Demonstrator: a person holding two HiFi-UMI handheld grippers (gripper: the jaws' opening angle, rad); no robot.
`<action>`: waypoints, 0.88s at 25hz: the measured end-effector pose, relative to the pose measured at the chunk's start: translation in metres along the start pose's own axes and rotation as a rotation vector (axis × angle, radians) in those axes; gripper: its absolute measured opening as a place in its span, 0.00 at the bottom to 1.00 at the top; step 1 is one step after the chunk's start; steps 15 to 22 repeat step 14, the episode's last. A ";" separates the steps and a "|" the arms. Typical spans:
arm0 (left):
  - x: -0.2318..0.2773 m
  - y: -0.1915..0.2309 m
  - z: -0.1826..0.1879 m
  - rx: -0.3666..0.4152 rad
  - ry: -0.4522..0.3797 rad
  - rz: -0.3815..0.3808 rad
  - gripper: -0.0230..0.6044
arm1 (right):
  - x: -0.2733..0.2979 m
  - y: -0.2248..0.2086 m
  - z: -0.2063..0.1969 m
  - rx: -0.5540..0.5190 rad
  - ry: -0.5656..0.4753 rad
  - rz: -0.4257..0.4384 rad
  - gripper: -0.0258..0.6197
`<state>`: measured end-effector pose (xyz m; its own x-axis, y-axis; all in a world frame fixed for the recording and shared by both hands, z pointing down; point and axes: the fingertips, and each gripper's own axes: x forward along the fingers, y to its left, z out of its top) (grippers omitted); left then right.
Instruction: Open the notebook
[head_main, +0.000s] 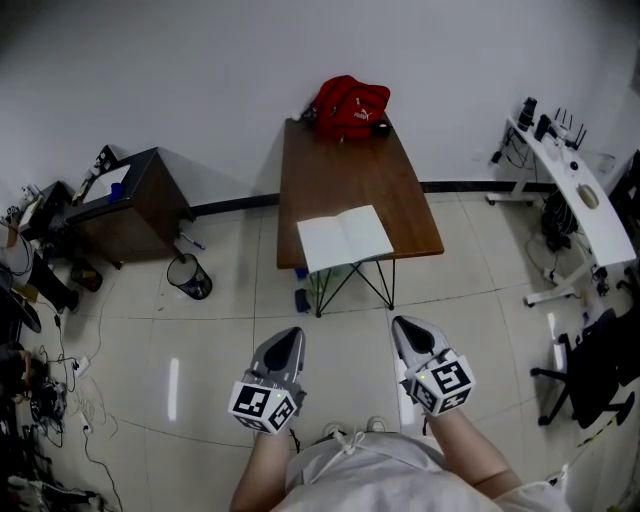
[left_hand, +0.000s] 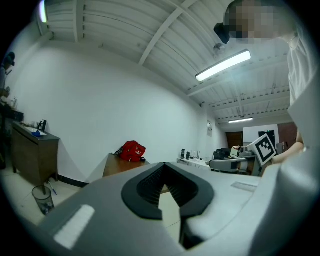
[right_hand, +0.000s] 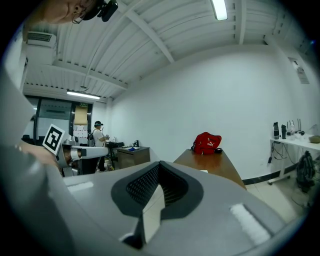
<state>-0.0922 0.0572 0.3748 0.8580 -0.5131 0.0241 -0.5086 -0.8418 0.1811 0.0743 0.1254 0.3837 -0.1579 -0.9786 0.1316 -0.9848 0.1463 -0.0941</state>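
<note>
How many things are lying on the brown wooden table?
3. An open white notebook at the brown wooden table's near edge, a red fabric bag at the far end, and a small black object just beside it. Others may hide behind the bag.

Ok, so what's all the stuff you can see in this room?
table: one, brown, middle, far end at the wall
notebook: one, white pages, lying open at the table's near edge
bag: one, red, on the table's far end
cabinet: one, dark, left of the table
bin: one, dark, on the floor by the cabinet
desk: one, white, at the right
chair: one, black, near the desk
left claw: one, grey, shut and empty, away from the table
right claw: one, grey, shut and empty, beside the left one
</note>
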 end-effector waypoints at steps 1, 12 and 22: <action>0.001 -0.001 -0.001 0.004 0.005 0.003 0.04 | -0.001 -0.001 0.001 -0.006 -0.003 0.002 0.04; 0.008 -0.017 -0.002 -0.017 -0.008 -0.004 0.04 | -0.008 -0.002 0.008 0.029 -0.020 0.053 0.04; 0.008 -0.021 -0.003 -0.025 -0.003 -0.011 0.04 | -0.011 -0.004 0.008 0.050 -0.024 0.056 0.04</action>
